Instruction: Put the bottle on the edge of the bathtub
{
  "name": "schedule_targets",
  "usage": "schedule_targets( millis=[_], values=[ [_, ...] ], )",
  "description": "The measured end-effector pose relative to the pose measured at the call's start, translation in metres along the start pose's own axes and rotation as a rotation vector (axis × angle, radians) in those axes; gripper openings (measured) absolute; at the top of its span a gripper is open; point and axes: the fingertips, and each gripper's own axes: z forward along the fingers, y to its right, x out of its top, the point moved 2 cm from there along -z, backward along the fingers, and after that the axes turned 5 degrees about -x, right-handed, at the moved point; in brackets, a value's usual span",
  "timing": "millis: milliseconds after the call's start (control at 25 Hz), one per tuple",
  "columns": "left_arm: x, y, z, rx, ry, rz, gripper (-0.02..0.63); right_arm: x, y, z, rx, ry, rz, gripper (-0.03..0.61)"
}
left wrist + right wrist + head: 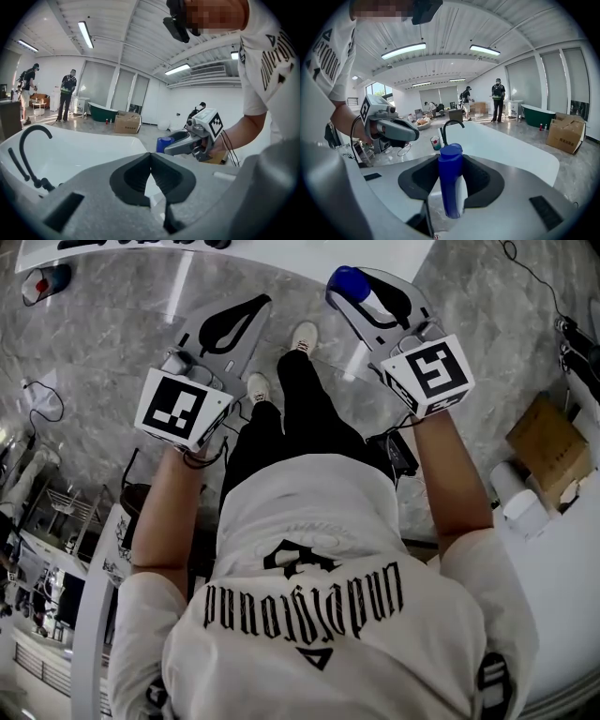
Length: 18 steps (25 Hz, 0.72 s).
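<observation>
Over a grey marble floor (122,306), the head view shows the left tongs (251,309) and the right tongs (361,292) held out side by side, just short of the white bathtub (309,254) along the top edge; a blue-capped bottle (349,281) pokes from the right pair. Along the left tongs' own view, the dark pads meet at their tips with nothing between them (the bathtub and its black faucet (33,140) lie beyond, to the left). Along the right tongs' own view, the jaws stand wide yet press on both sides of the bottle, cap end foremost, in the air and off the bathtub rim, the curved faucet behind it.
</observation>
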Motion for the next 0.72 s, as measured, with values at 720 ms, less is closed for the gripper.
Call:
schedule_targets(
  millis=[720],
  values=[
    [-0.056, -0.029, 0.045, -0.018, -0.076, -0.052, 0.015, -0.076, 0.030, 0.062, 0.006, -0.113, -0.054, 0.155]
  ],
)
